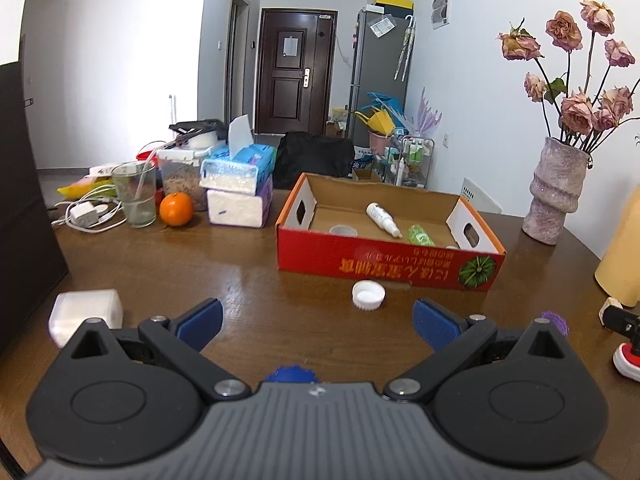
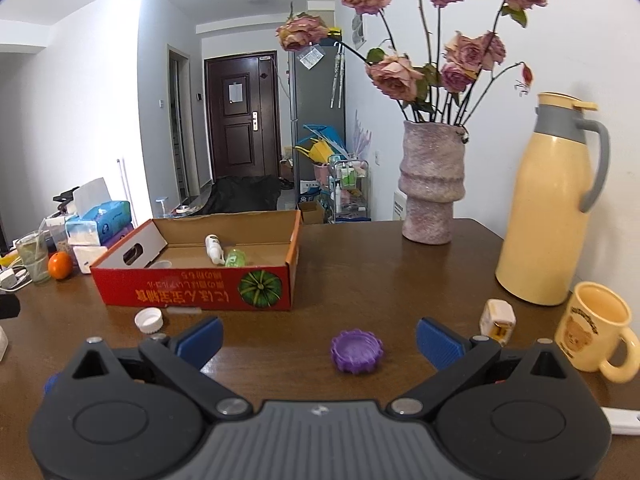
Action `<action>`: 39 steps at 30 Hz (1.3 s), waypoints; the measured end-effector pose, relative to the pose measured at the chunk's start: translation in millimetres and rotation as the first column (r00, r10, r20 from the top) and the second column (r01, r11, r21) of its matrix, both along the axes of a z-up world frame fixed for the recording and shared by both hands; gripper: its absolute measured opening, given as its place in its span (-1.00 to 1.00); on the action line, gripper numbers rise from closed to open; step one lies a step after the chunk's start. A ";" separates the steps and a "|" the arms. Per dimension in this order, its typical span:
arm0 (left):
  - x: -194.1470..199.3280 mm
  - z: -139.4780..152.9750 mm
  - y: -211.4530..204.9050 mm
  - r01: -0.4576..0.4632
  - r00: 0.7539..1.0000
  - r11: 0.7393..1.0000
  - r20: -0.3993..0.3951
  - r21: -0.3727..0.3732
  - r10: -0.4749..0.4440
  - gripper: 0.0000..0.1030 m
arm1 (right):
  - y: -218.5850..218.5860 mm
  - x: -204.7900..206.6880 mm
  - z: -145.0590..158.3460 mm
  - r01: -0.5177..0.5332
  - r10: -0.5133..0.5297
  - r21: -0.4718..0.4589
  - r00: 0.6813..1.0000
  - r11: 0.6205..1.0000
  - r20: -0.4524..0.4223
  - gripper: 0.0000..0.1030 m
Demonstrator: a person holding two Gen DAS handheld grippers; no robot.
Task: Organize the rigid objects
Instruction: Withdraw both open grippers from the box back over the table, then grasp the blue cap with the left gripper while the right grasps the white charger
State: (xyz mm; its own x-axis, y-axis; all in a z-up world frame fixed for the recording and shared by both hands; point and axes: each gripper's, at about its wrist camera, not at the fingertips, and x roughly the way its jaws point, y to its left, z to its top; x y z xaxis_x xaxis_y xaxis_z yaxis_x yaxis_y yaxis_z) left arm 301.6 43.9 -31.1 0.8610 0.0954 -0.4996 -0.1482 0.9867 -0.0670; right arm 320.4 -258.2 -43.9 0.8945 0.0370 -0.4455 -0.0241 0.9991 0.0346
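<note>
My right gripper [image 2: 319,340] has its jaws spread wide with nothing between the blue pads, and the purple cap [image 2: 357,351] lies on the table straight ahead of them, just right of the midline and close in, so I judge this hand the one to take it. The cap is round, so it has no long axis to line up with; it lies flat with its open side up, a low ribbed ring, notched all round the rim, that the pads should bite from either side. My left gripper [image 1: 317,322] is likewise open and empty. Ahead of it, a little right of centre and further out, lies the white cap [image 1: 368,295], also open side up, smooth-walled, just in front of the red cardboard box [image 1: 384,264]. That box stands beyond both caps, and already holds a white bottle [image 1: 383,220], a green bottle [image 1: 420,235] and a roll of tape [image 1: 343,230], so I take it as the destination.
</note>
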 end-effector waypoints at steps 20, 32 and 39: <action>-54.6 -21.0 11.1 -0.032 0.998 0.999 -0.057 0.005 0.032 1.00 | -18.5 -55.7 -11.0 0.009 -0.009 -0.013 1.000 1.000 -0.020 1.00; -33.7 -43.7 9.3 -0.033 0.993 0.999 -0.115 0.030 0.036 1.00 | -40.9 -44.3 -20.4 0.047 -0.047 0.016 0.998 0.999 -0.033 1.00; -14.6 -61.0 8.1 -0.041 0.987 0.998 -0.153 0.045 0.047 1.00 | -56.3 -35.0 -26.2 0.075 -0.074 0.027 0.996 0.997 -0.040 1.00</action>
